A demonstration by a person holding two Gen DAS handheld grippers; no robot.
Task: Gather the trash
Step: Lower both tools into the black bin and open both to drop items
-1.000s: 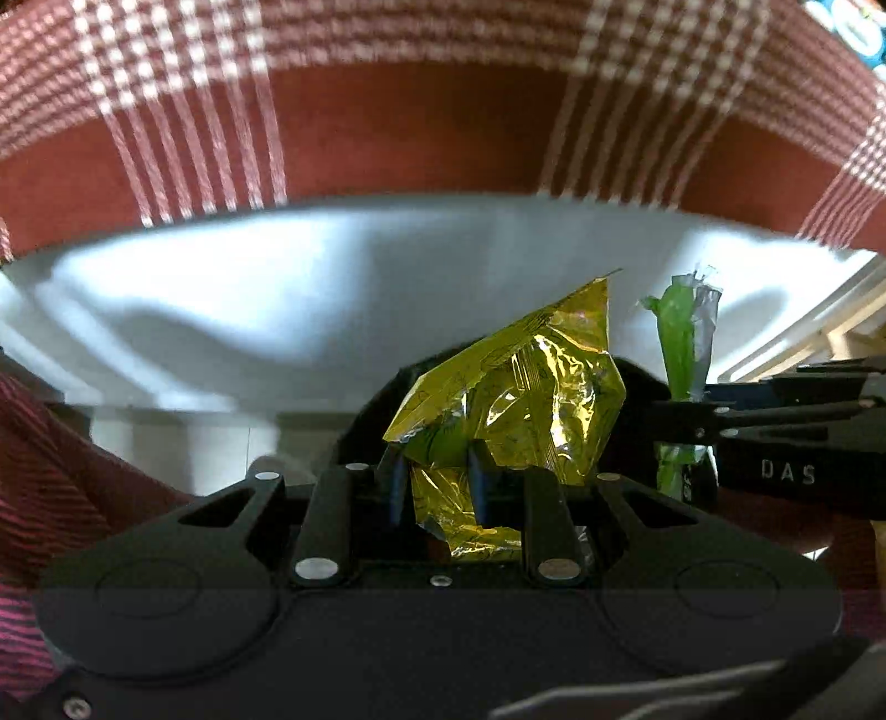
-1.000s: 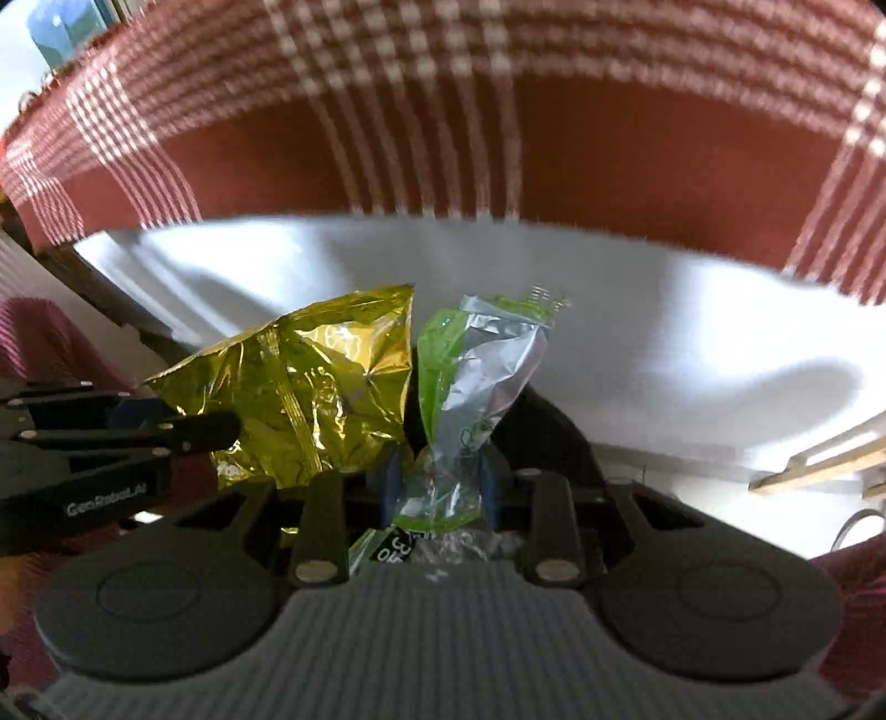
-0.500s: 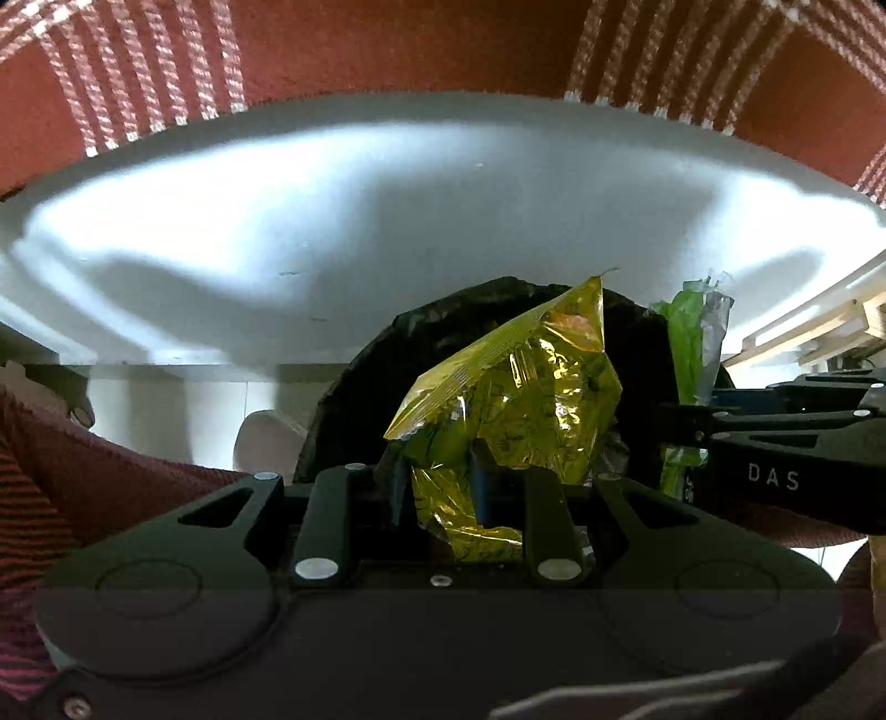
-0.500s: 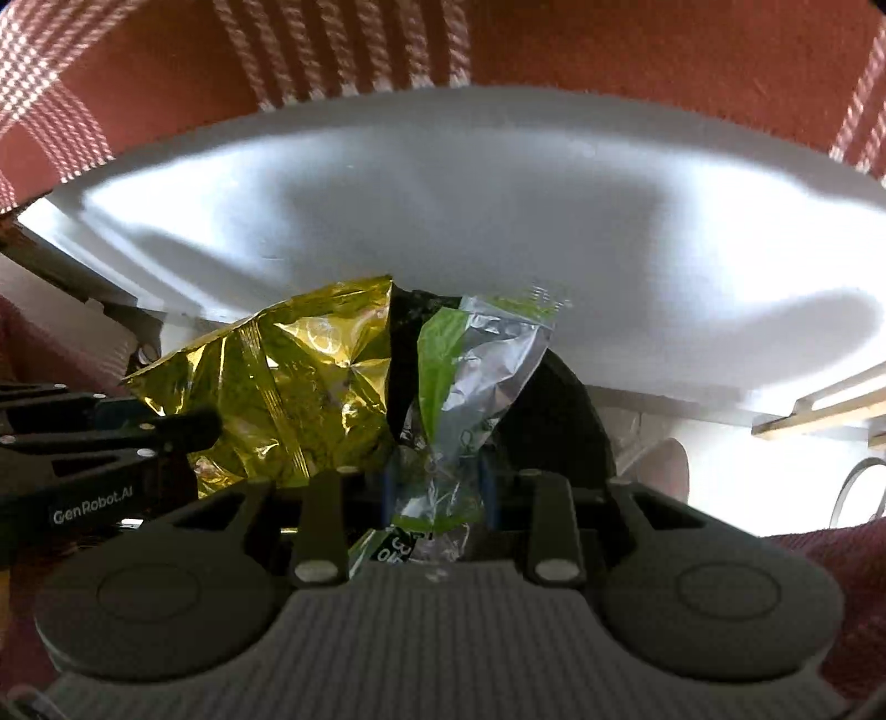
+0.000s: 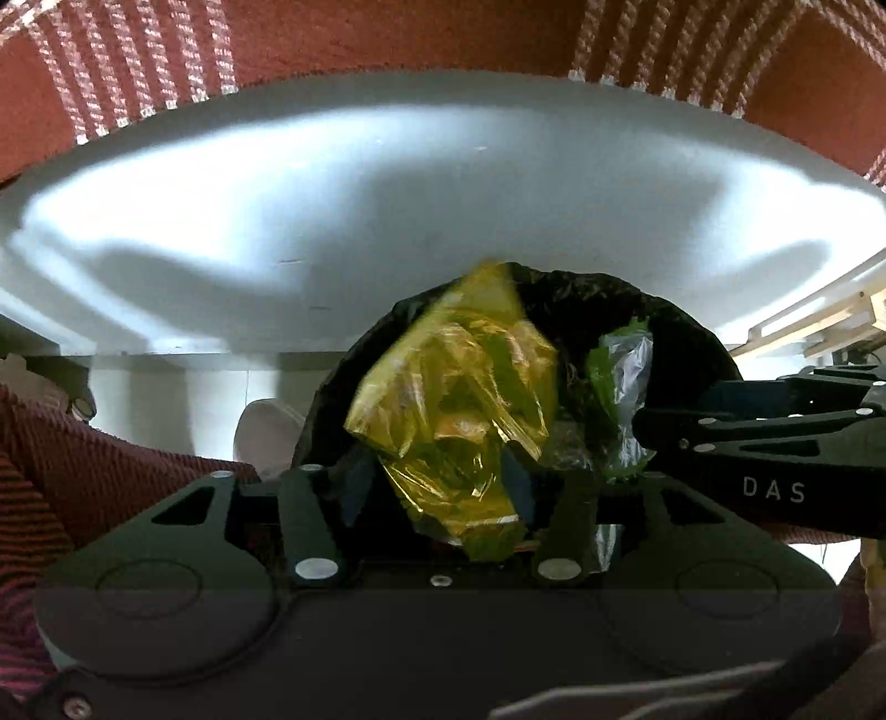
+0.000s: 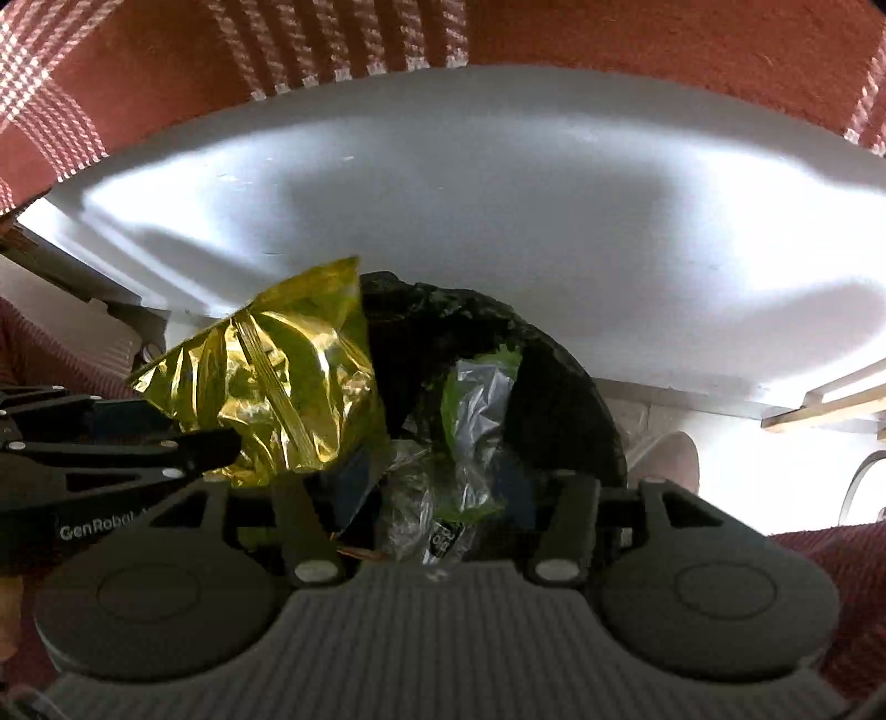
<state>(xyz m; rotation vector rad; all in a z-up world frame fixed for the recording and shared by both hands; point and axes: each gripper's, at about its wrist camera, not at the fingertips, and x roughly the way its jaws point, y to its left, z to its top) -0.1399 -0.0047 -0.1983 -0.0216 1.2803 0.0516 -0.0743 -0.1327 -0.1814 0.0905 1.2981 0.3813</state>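
Note:
A crumpled yellow foil wrapper (image 5: 459,399) hangs loose and blurred between the spread fingers of my left gripper (image 5: 437,482), which is open over a black bin bag (image 5: 581,310). In the right wrist view the same yellow wrapper (image 6: 277,387) is at the left above the left gripper's finger (image 6: 138,448). My right gripper (image 6: 437,487) is open too, and a green and clear plastic wrapper (image 6: 476,410) sits loosely between its pads over the mouth of the black bag (image 6: 470,321). The left wrist view has this green wrapper (image 5: 620,387) beside the right gripper's finger (image 5: 775,443).
A white surface (image 5: 387,194) spreads behind the bag, with red plaid cloth (image 5: 387,33) beyond it. Red ribbed fabric (image 5: 83,454) lies at the lower left. A pale rounded object (image 6: 664,459) sits beside the bag. Light wooden slats (image 5: 830,321) run at the right.
Both grippers went from shut on their wrappers to open. The yellow and the green wrapper have slipped down toward the black bag, which has come nearer.

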